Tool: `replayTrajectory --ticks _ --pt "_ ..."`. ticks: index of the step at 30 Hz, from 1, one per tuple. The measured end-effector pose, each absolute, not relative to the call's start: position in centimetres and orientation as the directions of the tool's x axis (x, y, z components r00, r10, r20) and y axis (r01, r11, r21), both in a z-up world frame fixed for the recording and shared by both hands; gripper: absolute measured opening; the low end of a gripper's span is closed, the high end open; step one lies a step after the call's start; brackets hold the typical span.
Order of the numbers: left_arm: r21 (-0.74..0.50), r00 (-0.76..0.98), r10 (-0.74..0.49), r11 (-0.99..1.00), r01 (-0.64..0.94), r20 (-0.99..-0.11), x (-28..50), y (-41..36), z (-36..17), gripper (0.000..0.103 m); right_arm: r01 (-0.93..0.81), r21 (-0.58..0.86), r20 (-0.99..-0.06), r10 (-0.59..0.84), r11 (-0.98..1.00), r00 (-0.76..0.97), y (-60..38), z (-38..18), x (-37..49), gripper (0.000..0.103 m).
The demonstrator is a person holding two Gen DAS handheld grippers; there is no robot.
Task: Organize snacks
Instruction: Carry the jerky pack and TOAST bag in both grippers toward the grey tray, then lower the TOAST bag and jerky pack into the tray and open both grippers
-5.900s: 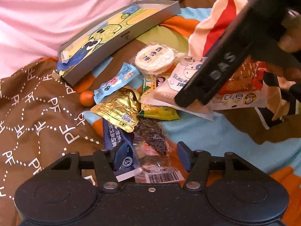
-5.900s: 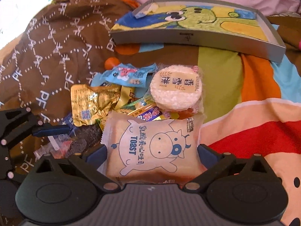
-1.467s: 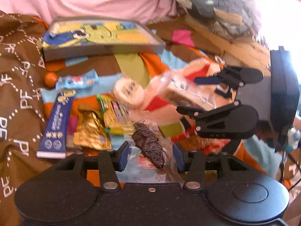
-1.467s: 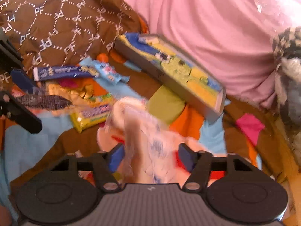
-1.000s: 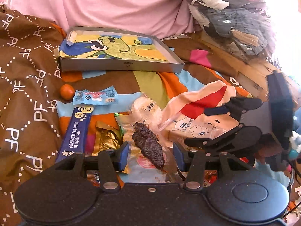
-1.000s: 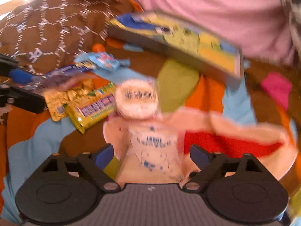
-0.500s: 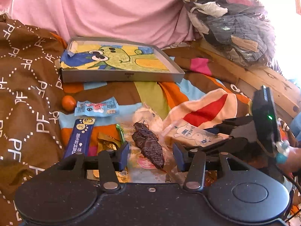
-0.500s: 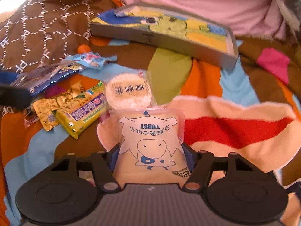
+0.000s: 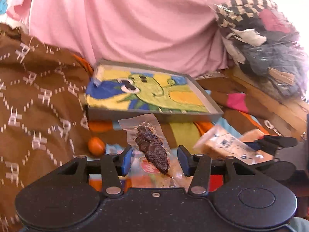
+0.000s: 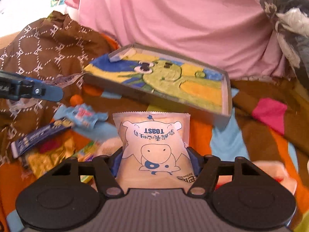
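The left gripper (image 9: 155, 158) is clenched on a clear jerky pack (image 9: 149, 145), which sticks up between its jaws in front of the grey tray (image 9: 154, 114). The right gripper (image 10: 155, 161) grasps the toast pack (image 10: 153, 147), pinched between both jaws, also just short of the tray.

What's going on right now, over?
Left gripper shut on dark jerky packet. Right gripper shut on toast packet. Grey tray ahead, path clear. Other snacks loose on blanket.
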State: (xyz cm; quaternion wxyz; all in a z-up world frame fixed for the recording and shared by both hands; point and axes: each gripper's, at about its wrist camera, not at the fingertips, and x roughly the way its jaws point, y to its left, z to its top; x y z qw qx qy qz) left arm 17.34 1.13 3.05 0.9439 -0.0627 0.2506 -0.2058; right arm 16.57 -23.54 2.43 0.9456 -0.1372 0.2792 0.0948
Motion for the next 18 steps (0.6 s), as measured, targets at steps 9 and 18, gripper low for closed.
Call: replayTrajectory --ticks 9,18 --pt "-0.18 0.831 -0.38 0.925 0.335 -0.407 25.5 0.7 6.4 0.051 -0.237 -0.248 -0.463 0.1 0.939 0.88 -23.1 6.0 23.0 0.07" --pt "-0.242 0.834 -0.323 0.941 0.235 -0.448 33.5 -1.0 7.1 0.051 -0.182 -0.119 -0.486 0.102 0.976 0.868 -23.0 7.0 32.1 0.07"
